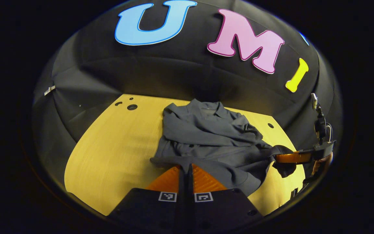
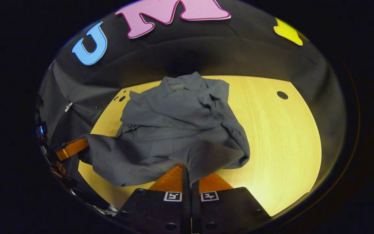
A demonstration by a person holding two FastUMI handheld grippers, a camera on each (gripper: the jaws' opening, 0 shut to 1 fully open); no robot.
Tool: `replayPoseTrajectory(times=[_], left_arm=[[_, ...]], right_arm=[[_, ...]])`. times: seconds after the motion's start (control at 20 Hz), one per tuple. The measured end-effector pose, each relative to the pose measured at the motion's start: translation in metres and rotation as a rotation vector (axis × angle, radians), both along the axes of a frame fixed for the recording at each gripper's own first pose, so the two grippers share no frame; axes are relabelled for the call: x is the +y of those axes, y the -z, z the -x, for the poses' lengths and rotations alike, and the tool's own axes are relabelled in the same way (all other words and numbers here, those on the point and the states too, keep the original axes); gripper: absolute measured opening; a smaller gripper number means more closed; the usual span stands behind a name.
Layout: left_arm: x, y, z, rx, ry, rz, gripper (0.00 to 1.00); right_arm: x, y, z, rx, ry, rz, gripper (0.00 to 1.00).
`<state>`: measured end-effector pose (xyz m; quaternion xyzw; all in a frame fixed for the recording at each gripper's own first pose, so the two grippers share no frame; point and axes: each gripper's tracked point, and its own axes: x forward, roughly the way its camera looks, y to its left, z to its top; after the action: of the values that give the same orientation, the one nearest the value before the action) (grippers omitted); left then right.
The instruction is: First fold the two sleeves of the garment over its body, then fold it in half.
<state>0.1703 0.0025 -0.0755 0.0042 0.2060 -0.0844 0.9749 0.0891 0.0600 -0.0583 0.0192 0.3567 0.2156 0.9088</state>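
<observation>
A dark grey collared garment (image 1: 206, 136) lies on the yellow table (image 1: 109, 152), collar toward the far wall, both sleeves folded over its body. My left gripper (image 1: 186, 167) is shut on the garment's near hem at one corner, the cloth lifted slightly. My right gripper (image 2: 187, 167) is shut on the other hem corner of the garment (image 2: 180, 130). In the left gripper view the right gripper (image 1: 276, 158) shows at the right, pinching cloth. In the right gripper view the left gripper (image 2: 84, 143) shows at the left, holding the hem.
The table (image 2: 278, 139) has bare wood to the right of the garment and small round holes (image 2: 282, 95) near its far corners. Black cloth walls surround the table on all sides. A hand (image 1: 323, 162) holds the right gripper at the table's edge.
</observation>
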Motion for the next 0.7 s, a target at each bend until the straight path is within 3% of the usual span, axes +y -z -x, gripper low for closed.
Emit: replayPoseTrajectory(times=[0.7], left_arm=[[-0.009,-0.070,-0.119,-0.139,0.001,0.068,0.05]], right_arm=[[0.026,-0.051,-0.119,-0.196,0.007,-0.002,0.06]])
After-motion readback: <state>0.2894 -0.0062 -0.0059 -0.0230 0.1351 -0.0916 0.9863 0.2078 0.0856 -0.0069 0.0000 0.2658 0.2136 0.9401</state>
